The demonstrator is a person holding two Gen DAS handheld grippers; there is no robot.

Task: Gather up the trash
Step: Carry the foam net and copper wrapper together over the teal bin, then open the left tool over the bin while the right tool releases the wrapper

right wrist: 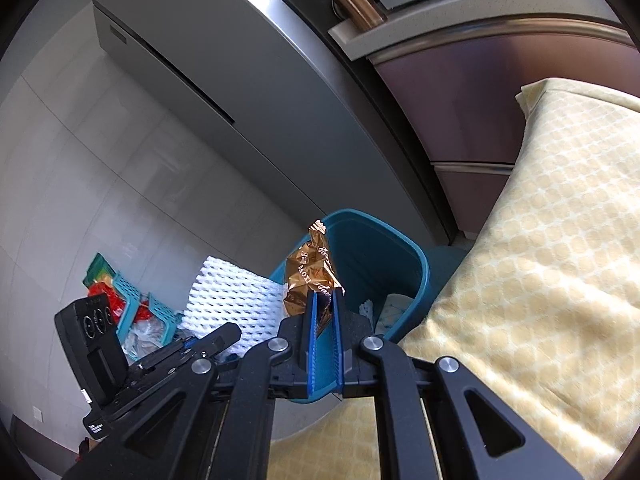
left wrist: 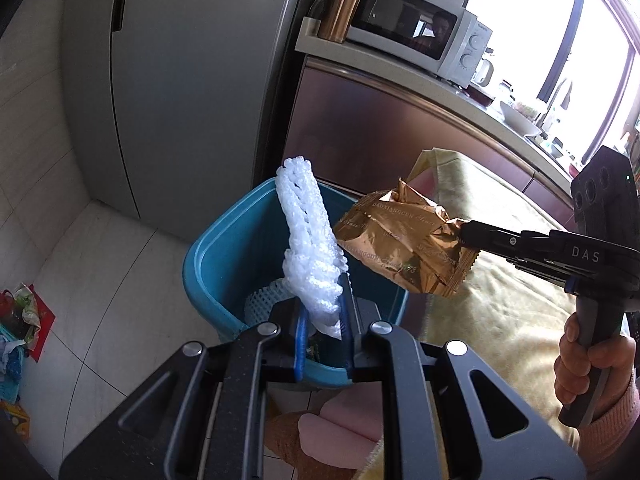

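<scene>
Grey fridge (left wrist: 180,92) fills the back of my view, with a white microwave (left wrist: 416,28) and a copper tumbler (left wrist: 346,4) on the counter to its right. A yellow patterned cloth (right wrist: 540,260) covers the surface on my right side.

Teal trash bin (left wrist: 224,256) sits on the floor between the fridge and the cloth, with some white scraps already inside.

My left gripper (left wrist: 324,312) has its jaws almost closed, pinching the lower end of a white foam net sleeve (left wrist: 308,240); the sleeve stands up and leans over the bin mouth.

My right gripper (right wrist: 325,300) has its jaws nearly together, clamping one corner of a crumpled gold snack wrapper (left wrist: 404,240). The wrapper hangs above the bin's right rim, just beside the sleeve; I can't tell if they touch.

Hand (left wrist: 592,364) in a pink sleeve is wrapped round the right gripper's handle.

Loose trash pile (left wrist: 20,320) lies on the floor, far left, well apart from the bin.
</scene>
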